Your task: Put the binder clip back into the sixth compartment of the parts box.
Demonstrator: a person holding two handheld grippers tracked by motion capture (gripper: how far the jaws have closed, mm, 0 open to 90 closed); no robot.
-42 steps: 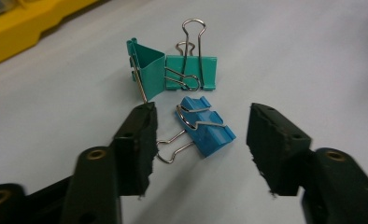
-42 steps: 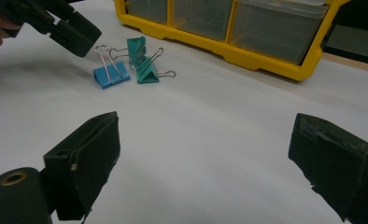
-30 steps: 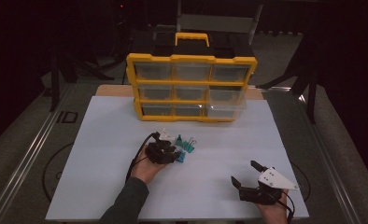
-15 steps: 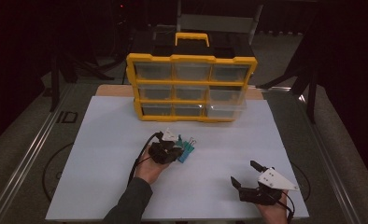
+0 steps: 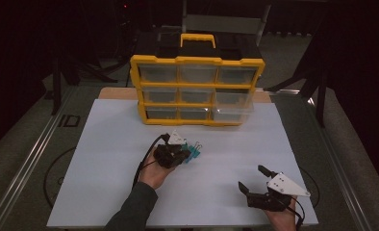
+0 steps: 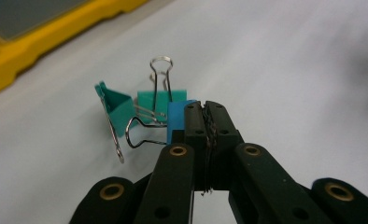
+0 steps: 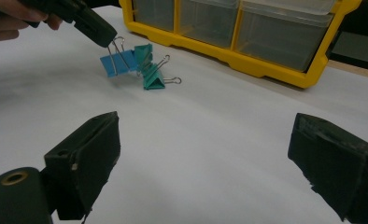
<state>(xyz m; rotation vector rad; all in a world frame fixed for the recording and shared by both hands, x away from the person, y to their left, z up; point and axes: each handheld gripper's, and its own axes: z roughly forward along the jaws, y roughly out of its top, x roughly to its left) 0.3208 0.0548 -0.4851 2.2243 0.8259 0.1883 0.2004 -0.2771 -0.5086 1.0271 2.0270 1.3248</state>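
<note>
A small blue binder clip (image 7: 114, 63) hangs by its wire handle, pinched in the left gripper (image 6: 205, 119); the right gripper (image 7: 205, 158), jaws spread, seemingly holds nothing

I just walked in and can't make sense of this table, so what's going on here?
A person works at a white table with a gripper in each hand. The left gripper is shut on the wire handle of a blue clip, tilting it up beside two teal clips that lie on the table. The right gripper hangs open near the table's front edge, holding nothing. A yellow drawer organizer stands behind the clips.
</note>
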